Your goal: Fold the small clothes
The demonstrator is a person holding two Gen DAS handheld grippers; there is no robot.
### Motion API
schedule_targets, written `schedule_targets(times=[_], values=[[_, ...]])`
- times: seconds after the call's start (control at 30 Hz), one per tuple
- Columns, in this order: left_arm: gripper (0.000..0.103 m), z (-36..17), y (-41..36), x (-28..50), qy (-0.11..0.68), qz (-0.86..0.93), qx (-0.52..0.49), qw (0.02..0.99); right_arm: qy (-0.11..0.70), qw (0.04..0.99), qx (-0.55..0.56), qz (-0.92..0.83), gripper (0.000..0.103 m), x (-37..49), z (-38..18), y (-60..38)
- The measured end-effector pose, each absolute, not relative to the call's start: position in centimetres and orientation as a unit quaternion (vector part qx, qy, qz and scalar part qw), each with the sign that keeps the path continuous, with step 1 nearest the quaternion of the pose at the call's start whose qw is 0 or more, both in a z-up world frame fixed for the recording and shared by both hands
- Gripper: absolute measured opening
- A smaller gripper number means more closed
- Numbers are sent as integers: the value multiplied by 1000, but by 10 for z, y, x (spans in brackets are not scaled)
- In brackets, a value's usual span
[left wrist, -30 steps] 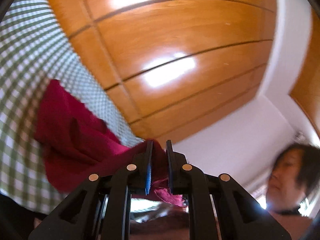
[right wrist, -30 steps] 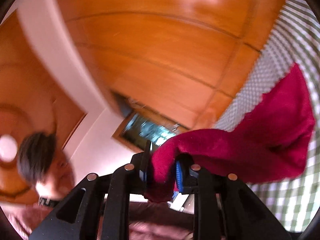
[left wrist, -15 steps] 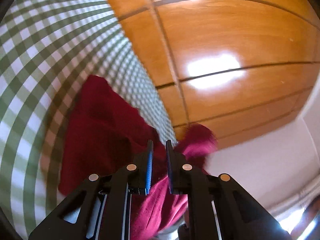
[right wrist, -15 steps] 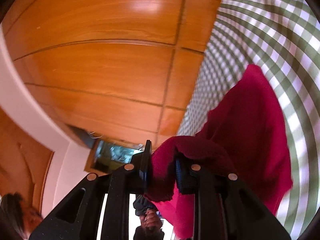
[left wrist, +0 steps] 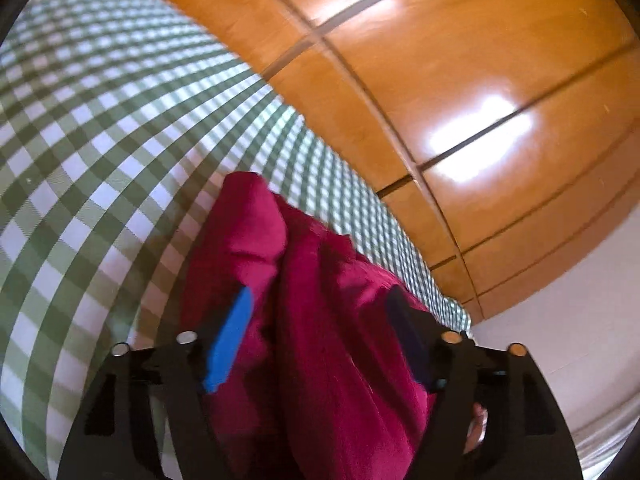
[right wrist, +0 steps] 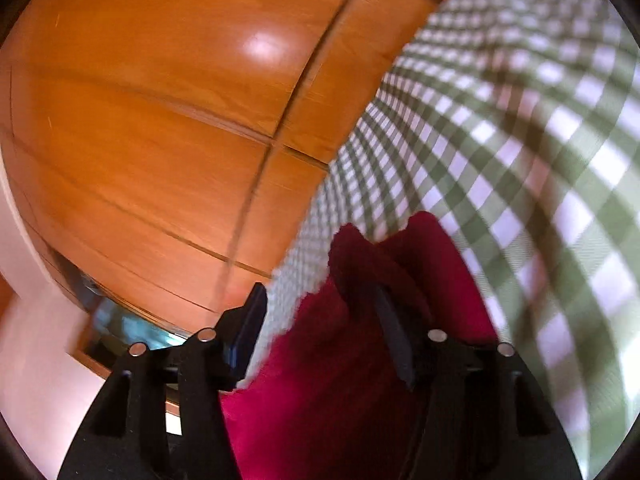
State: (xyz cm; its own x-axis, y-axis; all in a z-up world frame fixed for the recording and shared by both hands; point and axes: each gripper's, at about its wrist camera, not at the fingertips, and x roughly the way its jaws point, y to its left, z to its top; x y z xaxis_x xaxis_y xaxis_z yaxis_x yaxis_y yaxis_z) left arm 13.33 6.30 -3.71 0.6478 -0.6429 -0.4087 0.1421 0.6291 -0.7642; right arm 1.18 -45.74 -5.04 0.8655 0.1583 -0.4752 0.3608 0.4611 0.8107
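A crimson cloth garment [left wrist: 320, 320] lies bunched on the green-checked tablecloth [left wrist: 100, 160]. My left gripper [left wrist: 320, 308] is open, its jaws wide apart, with the cloth lying loose between the blue-padded fingers [left wrist: 228, 344]. In the right wrist view the same garment [right wrist: 360, 360] lies between the jaws of my right gripper [right wrist: 324, 312], which is also open; a fold of cloth drapes over its right finger [right wrist: 394, 340]. Neither gripper pinches the cloth.
The checked tablecloth [right wrist: 520, 160] ends at a wooden panelled wall or cabinet [left wrist: 440, 80], which also shows in the right wrist view [right wrist: 160, 120]. A white wall [left wrist: 560, 340] lies beyond. A framed dark opening [right wrist: 120, 332] shows low at the left.
Both grippers have opened and let go of the crimson garment, which they held pinched before. Both have swung down toward the tablecloth, and the cloth now rests on it.
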Motion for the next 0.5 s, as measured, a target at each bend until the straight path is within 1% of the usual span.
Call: schedule_targets(times=[0.07, 0.1, 0.17, 0.27, 0.3, 0.33, 0.37, 0.4, 0.43, 0.47, 0.5], values=[[78, -31, 59, 130, 332, -245, -348, 842, 272, 835, 472, -78, 71, 9, -35, -446], [78, -27, 56, 129, 329, -250, -338, 846, 282, 843, 450, -83, 73, 8, -27, -440], [78, -18, 48, 132, 332, -255, -310, 853, 309, 856, 404, -92, 73, 8, -16, -429], [78, -17, 28, 148, 375, -248, -242, 859, 359, 870, 327, -82, 73, 18, -3, -401], [72, -19, 23, 153, 390, -244, -228, 858, 378, 872, 300, -78, 72, 21, -1, -392], [64, -21, 17, 158, 406, -240, -214, 855, 402, 873, 264, -76, 70, 27, 0, -381], [43, -24, 10, 166, 424, -241, -202, 850, 412, 875, 244, -75, 68, 30, 1, -374], [23, -26, 5, 168, 431, -240, -194, 848, 429, 875, 214, -66, 64, 32, 1, -362], [14, -26, 1, 171, 437, -237, -185, 848, 440, 874, 199, -57, 60, 36, 0, -355], [3, -25, 0, 172, 438, -237, -180, 848, 449, 872, 189, -48, 58, 41, 1, -349], [3, -20, 0, 174, 431, -231, -176, 854, 464, 868, 175, -40, 54, 51, -2, -343]])
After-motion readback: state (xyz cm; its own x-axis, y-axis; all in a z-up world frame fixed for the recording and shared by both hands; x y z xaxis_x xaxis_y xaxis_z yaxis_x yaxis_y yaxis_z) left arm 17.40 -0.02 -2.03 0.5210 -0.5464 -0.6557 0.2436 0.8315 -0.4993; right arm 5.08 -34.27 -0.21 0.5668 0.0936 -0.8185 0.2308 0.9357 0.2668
